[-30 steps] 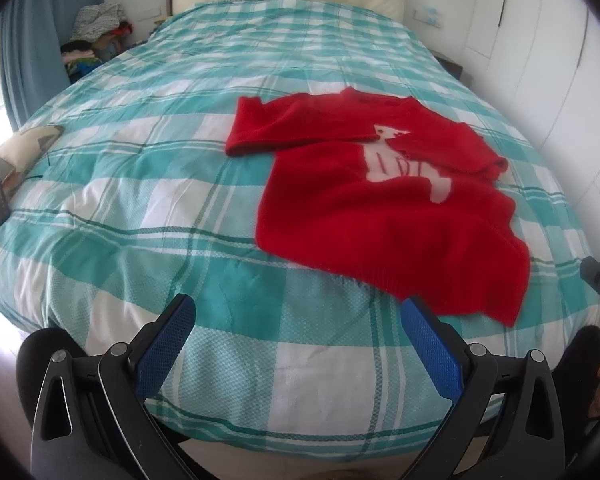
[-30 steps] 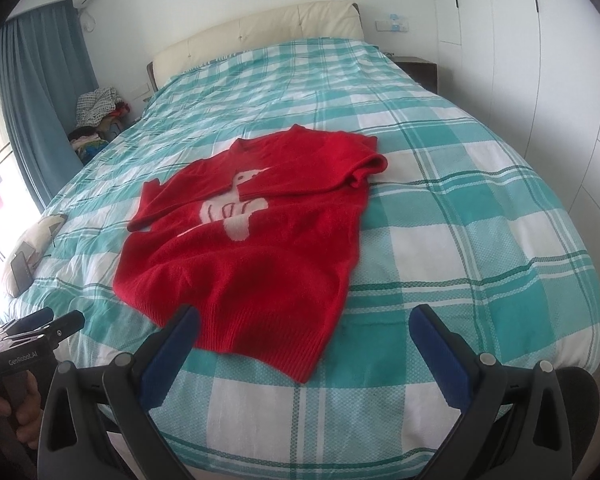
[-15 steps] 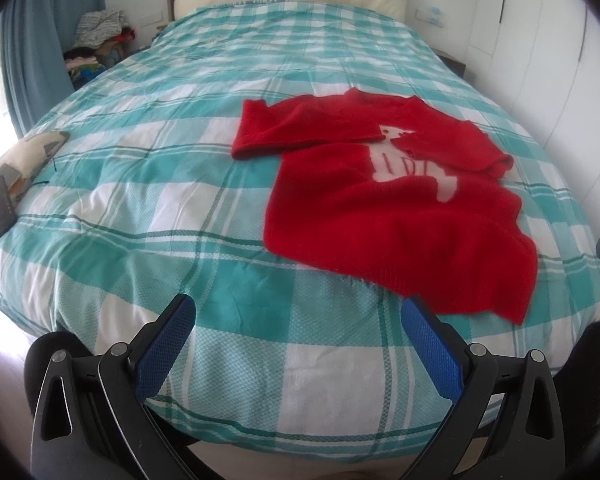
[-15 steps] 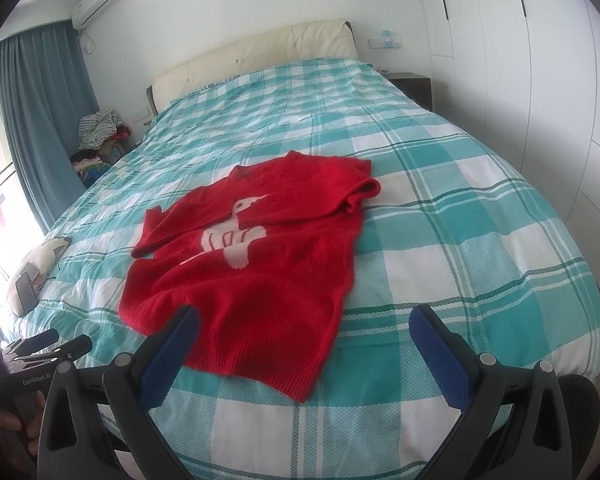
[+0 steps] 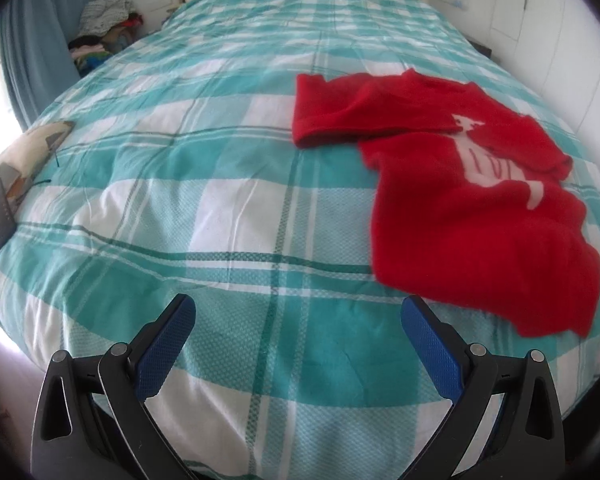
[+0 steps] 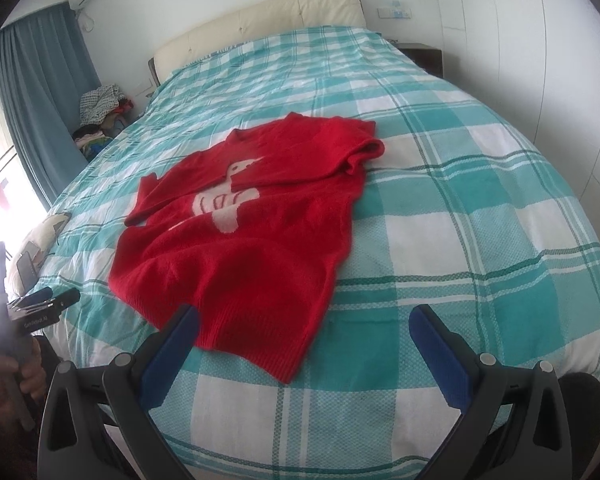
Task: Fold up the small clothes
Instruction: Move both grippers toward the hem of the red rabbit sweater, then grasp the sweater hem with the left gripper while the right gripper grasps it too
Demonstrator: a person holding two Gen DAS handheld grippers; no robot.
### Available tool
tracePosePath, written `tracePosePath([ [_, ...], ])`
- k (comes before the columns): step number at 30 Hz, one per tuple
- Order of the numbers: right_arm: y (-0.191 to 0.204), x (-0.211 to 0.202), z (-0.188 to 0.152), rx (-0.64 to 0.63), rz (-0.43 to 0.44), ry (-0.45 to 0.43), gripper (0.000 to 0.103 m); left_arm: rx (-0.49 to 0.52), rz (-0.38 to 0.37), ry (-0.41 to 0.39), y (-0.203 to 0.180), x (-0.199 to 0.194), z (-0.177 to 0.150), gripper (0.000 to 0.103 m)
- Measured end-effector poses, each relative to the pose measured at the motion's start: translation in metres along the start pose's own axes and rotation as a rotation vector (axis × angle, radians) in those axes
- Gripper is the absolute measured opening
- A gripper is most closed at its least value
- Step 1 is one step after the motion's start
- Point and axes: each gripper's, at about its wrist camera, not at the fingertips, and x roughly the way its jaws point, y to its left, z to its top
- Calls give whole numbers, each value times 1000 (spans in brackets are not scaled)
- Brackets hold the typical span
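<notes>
Sweater (image 6: 240, 248) first: a small red knit with a pale bird motif on its chest, spread on the teal-and-white checked bedspread (image 6: 480, 220), hem toward the foot of the bed and neckline toward the headboard.

Nearest in each wrist view are the tools. The left gripper (image 5: 298, 334) hangs over bare bedspread short of the garment, jaws wide apart and holding nothing. The right gripper (image 6: 304, 340) is likewise spread wide and empty, its left blue pad just over the ribbed hem (image 6: 260, 344), though I cannot tell whether it touches the cloth.

Beyond the hem the body lies mostly flat with soft ripples. Farther up, both sleeves are already laid in across the chest; the one on the right side ends in a rolled bulge (image 6: 366, 152), and the other sleeve (image 5: 332, 116) lies crosswise with its cuff pointing left.

It looks light, soft and limp, so it should drape and sag from any single pinch, and the fuzzy knit should grip the pads rather than slip. The ribbed hem looks the firmest edge; taking its two corners, one per gripper, seems the best hold for carrying the bottom up toward the neckline. Lifting too fast could shake the folded sleeves loose.
</notes>
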Motion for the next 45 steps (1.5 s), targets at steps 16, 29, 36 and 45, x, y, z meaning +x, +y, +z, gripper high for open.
tracePosePath([
  [16, -30, 91, -5, 163, 490, 159, 103, 57, -852, 35, -95, 31, 63, 102],
  [29, -14, 96, -8, 139, 663, 194, 103, 245, -1030, -15, -82, -21, 38, 97],
  [36, -18, 88, -8, 80, 630, 217, 103, 342, -921, 68, -66, -12, 16, 42],
  [45, -13, 96, -12, -55, 550, 272, 66, 294, -785, 154, -60, 9, -11, 5],
])
